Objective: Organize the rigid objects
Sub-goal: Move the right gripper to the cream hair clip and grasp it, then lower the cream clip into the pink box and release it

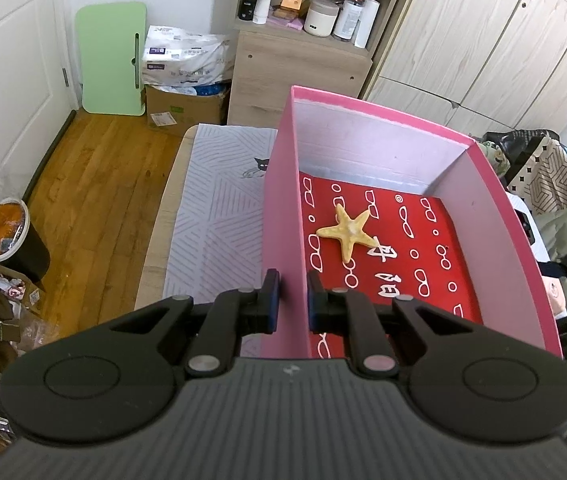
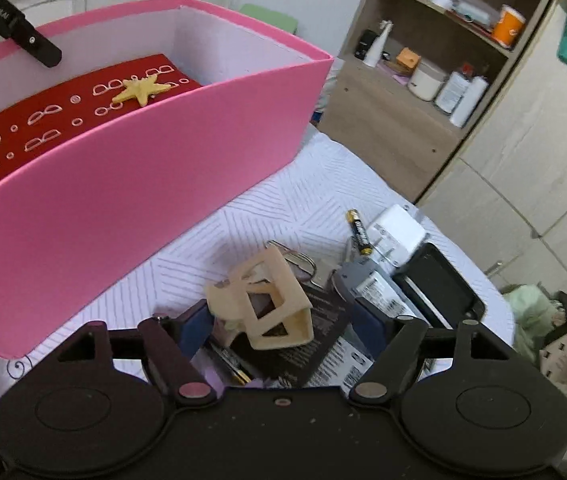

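Note:
A pink box (image 1: 283, 200) with a red patterned floor stands on the white cloth. A yellow starfish (image 1: 349, 232) lies inside it. My left gripper (image 1: 293, 286) is shut on the box's left wall, one pad on each side; one of its fingers (image 2: 31, 40) shows over the rim in the right wrist view. My right gripper (image 2: 283, 322) is open and low over a pile to the right of the box (image 2: 143, 184). A beige hair claw clip (image 2: 267, 304) lies between its wide pads, with the right pad well clear of it.
The pile also holds a battery (image 2: 359, 232), a white charger (image 2: 397, 226), a black case (image 2: 439, 284), a grey labelled item (image 2: 375, 288) and a dark leaflet (image 2: 323, 340). A shelf cabinet (image 1: 299, 60) and wardrobe (image 1: 483, 40) stand behind. A bin (image 1: 7, 236) sits on the floor.

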